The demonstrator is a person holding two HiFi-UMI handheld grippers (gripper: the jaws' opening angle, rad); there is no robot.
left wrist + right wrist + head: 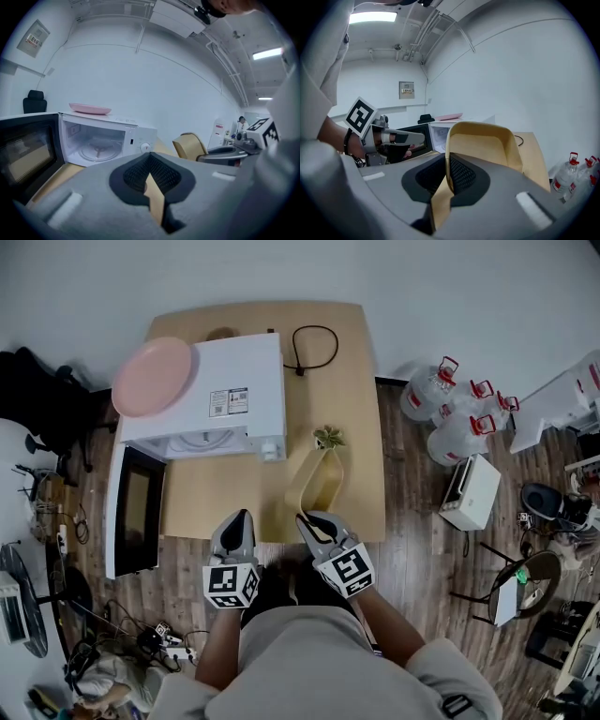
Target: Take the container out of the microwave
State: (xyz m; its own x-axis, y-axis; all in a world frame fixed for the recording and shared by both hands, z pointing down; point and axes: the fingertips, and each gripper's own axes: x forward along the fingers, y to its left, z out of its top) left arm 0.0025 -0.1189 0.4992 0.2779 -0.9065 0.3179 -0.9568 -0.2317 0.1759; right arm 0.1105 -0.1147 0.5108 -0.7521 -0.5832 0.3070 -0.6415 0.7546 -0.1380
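The container (319,482), a tan open tub, is seen outside the microwave (234,390), in the middle of the head view, over the front part of the desk (361,381) and to the right of the oven. It is held by the right claw (305,518). In the right gripper view, one wall of the container (483,145) is pinched between the two pads of the right claw (446,164), and the tub stands up beyond the jaws. Whether its bottom touches the desk cannot be told.

The left claw (240,517) is seen just to the left of the right one, at the front edge of the desk. In the left gripper view the jaws of the left claw (150,161) are closed together at the tips and nothing is held between them.

The microwave door (136,512) is swung open at the left of the head view. A pink plate (155,376) is laid on top of the oven. In the left gripper view only the glass turntable (98,151) is seen in the cavity.
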